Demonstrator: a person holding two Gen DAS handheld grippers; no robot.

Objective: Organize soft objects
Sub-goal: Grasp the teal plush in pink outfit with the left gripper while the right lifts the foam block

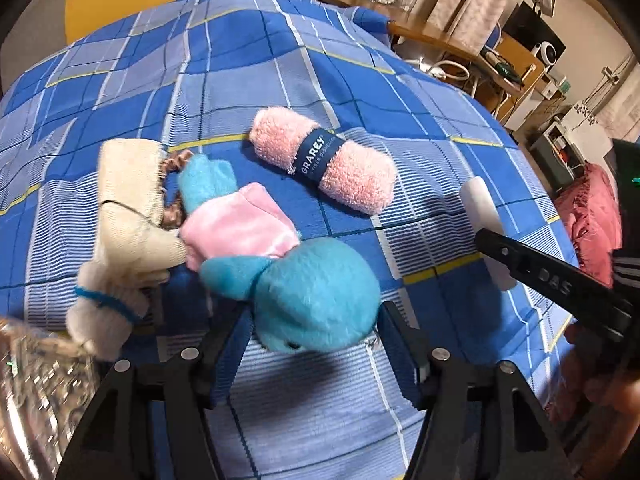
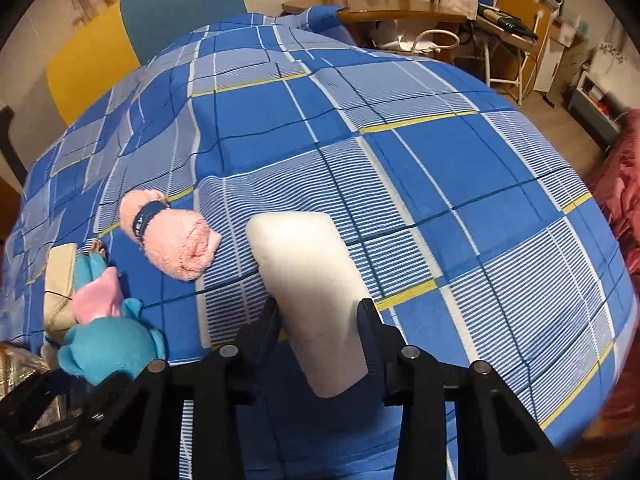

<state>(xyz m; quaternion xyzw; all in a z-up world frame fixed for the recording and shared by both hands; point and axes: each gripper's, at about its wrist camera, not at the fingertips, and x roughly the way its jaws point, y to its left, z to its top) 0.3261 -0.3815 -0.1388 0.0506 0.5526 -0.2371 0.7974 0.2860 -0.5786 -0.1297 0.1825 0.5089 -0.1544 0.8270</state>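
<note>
A teal plush toy in a pink top lies on the blue plaid sheet. My left gripper has its jaws around the toy's head. A cream knitted doll lies beside the toy on the left. A rolled pink towel with a dark band lies further back. My right gripper is shut on a white foam block just above the sheet. The block and right gripper also show in the left wrist view. The toy and towel lie to the block's left.
A clear shiny container sits at the near left. A red cloth lies off the bed's right edge. A wooden table and cluttered shelves stand behind the bed. A yellow and teal headboard is at the far left.
</note>
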